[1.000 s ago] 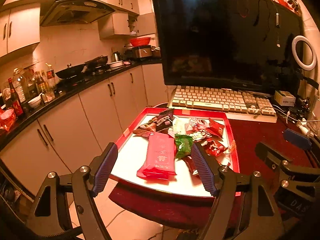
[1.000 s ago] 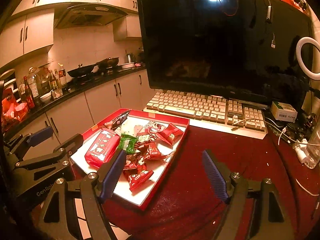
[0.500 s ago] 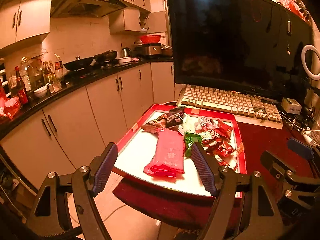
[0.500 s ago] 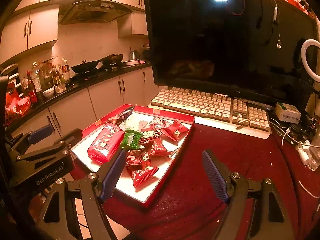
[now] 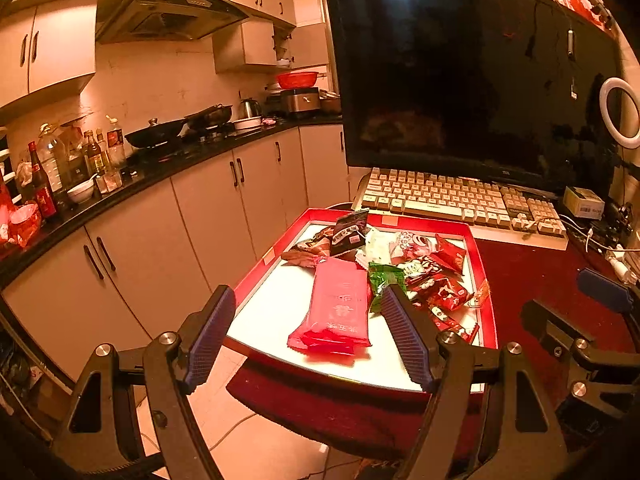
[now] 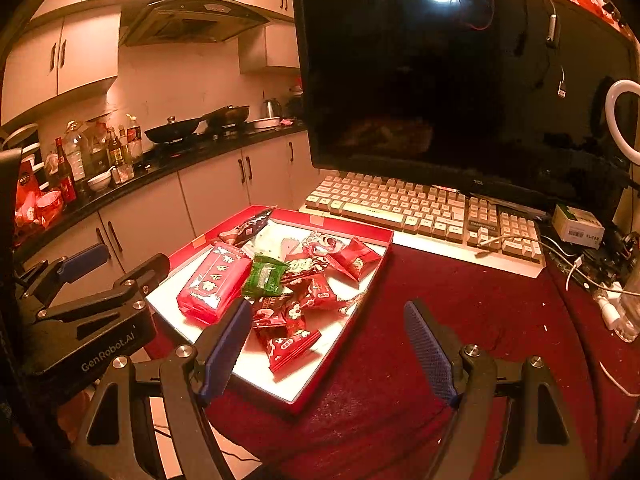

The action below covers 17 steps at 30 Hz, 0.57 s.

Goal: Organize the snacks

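Left wrist view: my left gripper (image 5: 308, 336) hangs with its fingers spread wide and nothing between them, just above the near edge of the red tray (image 5: 486, 280). Right wrist view: my right gripper (image 6: 330, 352) is likewise spread and empty, over the near right corner of the tray, with its right finger (image 6: 430, 354) above the dark red tablecloth (image 6: 460, 300). Snacks lie in one loose heap in the tray. The large red packet (image 5: 338, 308) lies flat at the left of the heap, its near end toward me. A green packet (image 6: 264, 276) touches its right side. Small red packets (image 6: 312, 296) overlap one another to the right and near side of the green one. Dark wrappers (image 5: 348, 232) sit at the far left corner, one leaning on the tray wall. Left part of the tray floor is bare white. Judgement: task at or near its start, since nothing looks sorted, stacked or lined up, and neither gripper has taken hold of a packet. All sorting appears to remain. No separate container for sorted snacks is visible, so I cannot tell where they should go. Keyboard (image 6: 420, 212) and monitor (image 6: 440, 80) stand beyond the tray's far edge.
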Motion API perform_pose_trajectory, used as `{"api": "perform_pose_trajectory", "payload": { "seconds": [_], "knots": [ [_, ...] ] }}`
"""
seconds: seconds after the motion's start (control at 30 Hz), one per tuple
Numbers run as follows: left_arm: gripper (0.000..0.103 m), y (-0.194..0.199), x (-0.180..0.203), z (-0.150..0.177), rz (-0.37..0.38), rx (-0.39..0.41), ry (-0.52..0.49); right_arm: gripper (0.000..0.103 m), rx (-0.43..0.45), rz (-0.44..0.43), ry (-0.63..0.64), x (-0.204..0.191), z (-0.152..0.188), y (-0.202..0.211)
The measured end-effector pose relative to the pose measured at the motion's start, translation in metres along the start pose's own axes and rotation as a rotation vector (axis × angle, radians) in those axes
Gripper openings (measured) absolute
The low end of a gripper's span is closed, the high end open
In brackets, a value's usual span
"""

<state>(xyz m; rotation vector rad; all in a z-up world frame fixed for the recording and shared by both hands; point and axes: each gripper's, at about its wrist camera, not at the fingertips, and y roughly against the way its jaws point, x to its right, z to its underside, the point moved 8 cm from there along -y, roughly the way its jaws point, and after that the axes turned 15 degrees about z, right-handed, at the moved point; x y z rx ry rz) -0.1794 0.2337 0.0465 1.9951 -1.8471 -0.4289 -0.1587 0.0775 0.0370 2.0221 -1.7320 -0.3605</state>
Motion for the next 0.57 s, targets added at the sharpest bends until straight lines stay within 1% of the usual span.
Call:
{"api": "perform_pose_trajectory", "payload": {
  "seconds": [0.17, 0.4, 0.57],
  "knots": [
    [0.076, -0.0009, 0.0008, -0.0001, 0.031, -0.003, 0.013, 0.080, -0.005, -0.001, -0.001, -0.0002, 0.0003, -0.0002],
    [0.076, -0.0035, 0.0035, 0.0013, 0.042, -0.015, 0.008, 0.080, -0.005, -0.003, 0.001, -0.0015, 0.0014, 0.0011],
    [0.076, -0.0032, 0.0075, 0.0007, 0.062, -0.006, 0.005, 0.080, -0.003, -0.004, -0.002, -0.0011, 0.0014, 0.0006]
  ]
}}
